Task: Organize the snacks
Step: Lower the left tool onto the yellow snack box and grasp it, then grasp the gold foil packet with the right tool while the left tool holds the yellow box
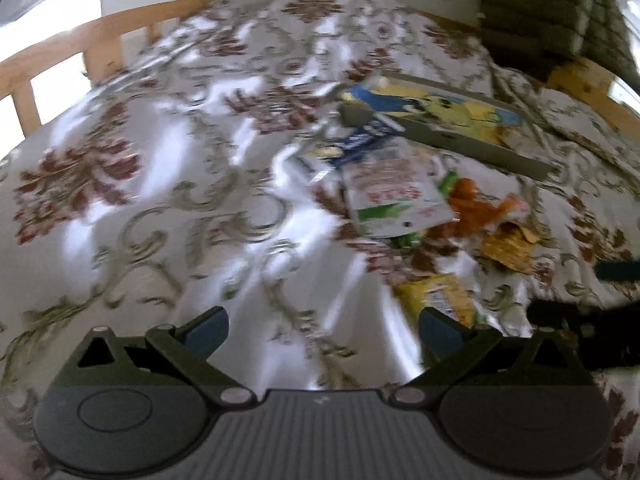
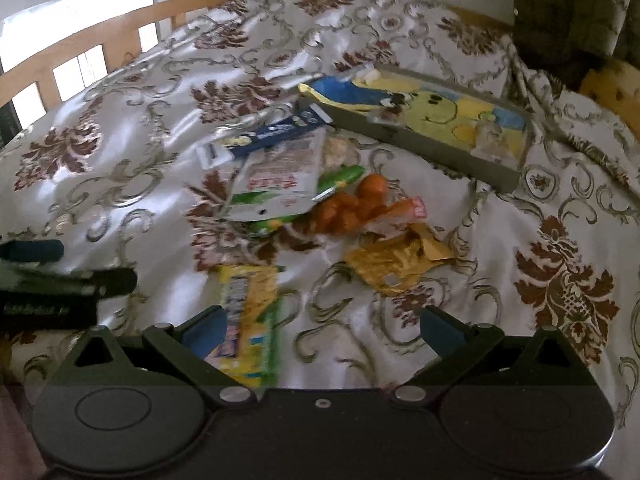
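Several snack packets lie on a patterned bedspread (image 2: 120, 128). A grey tray (image 2: 420, 144) with a yellow-and-blue cartoon bottom sits behind them. In front of it are a blue wrapper (image 2: 276, 134), a white-and-green pouch (image 2: 280, 176), an orange packet (image 2: 360, 204), a gold packet (image 2: 396, 264) and a yellow packet (image 2: 250, 312). My right gripper (image 2: 320, 332) is open, its left finger beside the yellow packet. My left gripper (image 1: 322, 330) is open over bare cloth, left of the yellow packet (image 1: 436, 296). The left wrist view is blurred; the tray (image 1: 460, 140) lies far right in it.
A wooden bed rail (image 2: 80, 40) runs along the far left edge. A dark quilted cushion (image 2: 572, 12) stands at the back right. The other gripper shows at the left edge of the right wrist view (image 2: 60, 280). Bare bedspread lies to the left of the pile.
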Tool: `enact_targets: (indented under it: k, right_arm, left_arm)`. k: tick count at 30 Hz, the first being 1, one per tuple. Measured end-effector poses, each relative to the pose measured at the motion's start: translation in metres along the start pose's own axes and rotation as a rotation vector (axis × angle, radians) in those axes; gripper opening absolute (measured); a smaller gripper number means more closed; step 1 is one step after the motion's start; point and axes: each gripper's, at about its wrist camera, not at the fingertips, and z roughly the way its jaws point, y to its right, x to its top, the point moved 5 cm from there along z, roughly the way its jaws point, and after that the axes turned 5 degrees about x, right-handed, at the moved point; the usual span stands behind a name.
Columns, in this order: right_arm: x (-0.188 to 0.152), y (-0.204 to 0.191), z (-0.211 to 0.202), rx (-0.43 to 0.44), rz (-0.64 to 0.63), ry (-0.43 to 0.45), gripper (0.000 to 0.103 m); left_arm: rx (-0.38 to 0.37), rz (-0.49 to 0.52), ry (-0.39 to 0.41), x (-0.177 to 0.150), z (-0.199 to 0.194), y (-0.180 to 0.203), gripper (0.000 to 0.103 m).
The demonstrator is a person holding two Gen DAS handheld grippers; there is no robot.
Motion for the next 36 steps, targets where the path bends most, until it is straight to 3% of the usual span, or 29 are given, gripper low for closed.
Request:
enact_targets:
  k: [6,13,24,29,36]
  right_arm:
    - [0.013,0.036,0.017,0.049,0.022,0.021,0.101]
    - [0.025,0.058,0.041,0.102,0.055,0.023,0.095]
    - [0.024,0.065,0.066,0.093,0.141,-0.041,0.088]
    - [0.025,0.075,0.077,0.083,0.246,-0.083,0.087]
    - [0.024,0.084,0.081,0.063,0.297,-0.074,0.086]
  left_arm:
    - [-0.126,0.098,0.029,0.0,0.005,0.031,0.103]
    - [-0.277,0.119,0.009,0.001,0.026,0.069,0.103]
    - [-0.265,0.09,-0.122,-0.01,0.052,0.074,0.102]
    - [-0.26,0.067,-0.136,-0.011,0.058,0.074,0.102]
    - [-0.281,0.07,-0.135,-0.015,0.054,0.08,0.102]
